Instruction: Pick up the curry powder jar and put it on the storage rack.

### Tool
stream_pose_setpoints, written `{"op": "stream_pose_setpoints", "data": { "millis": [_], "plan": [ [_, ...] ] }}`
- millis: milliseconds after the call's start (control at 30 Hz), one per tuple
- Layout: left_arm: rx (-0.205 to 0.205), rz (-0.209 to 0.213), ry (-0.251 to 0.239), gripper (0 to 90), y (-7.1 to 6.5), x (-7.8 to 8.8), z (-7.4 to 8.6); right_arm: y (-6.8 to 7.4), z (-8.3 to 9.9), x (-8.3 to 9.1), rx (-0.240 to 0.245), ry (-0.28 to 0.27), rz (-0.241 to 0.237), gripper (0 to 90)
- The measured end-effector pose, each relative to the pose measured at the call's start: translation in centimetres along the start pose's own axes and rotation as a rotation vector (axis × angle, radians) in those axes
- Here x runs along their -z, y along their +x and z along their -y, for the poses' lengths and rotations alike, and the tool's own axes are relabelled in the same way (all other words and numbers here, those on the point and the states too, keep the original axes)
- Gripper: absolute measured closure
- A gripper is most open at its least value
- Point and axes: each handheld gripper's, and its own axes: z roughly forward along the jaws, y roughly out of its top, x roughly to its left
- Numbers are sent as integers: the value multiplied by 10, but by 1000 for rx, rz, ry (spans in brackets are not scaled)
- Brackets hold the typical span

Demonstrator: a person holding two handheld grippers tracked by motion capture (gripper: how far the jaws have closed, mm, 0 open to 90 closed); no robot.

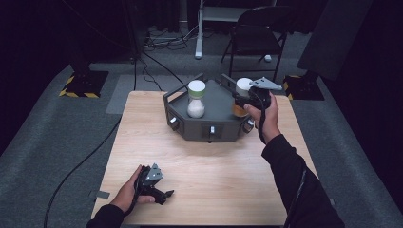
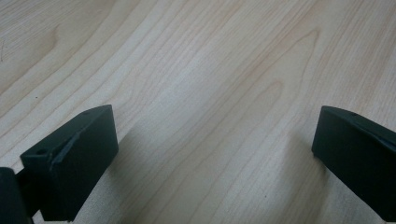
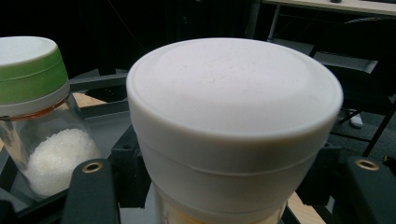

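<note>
A jar with a white lid (image 1: 244,85) and orange contents is held over the right rear part of a dark grey six-sided tray (image 1: 209,124). My right gripper (image 1: 240,102) is shut on it. In the right gripper view the jar (image 3: 233,126) stands close up between the two black fingers (image 3: 91,191). A second glass jar (image 1: 196,99) with a green and white lid, holding white grains, stands upright on the tray to the left; it appears at the left as the green-lidded jar (image 3: 37,116). My left gripper (image 1: 166,194) rests low on the table near the front left, open, with bare wood between its jaws (image 2: 215,154).
The tray sits at the far middle of the wooden table (image 1: 209,190), with knobs on its front wall. Behind the table stand a folding chair (image 1: 256,28) and a white post (image 1: 199,33). Cables run over the grey floor at the left.
</note>
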Motion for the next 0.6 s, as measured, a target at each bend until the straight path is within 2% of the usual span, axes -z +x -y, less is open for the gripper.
{"op": "stream_pose_setpoints", "data": {
  "millis": [600],
  "plan": [
    [-3, 3, 0, 3, 1, 0, 0, 8, 8, -25, -7, 21, 2, 341]
  ]
}}
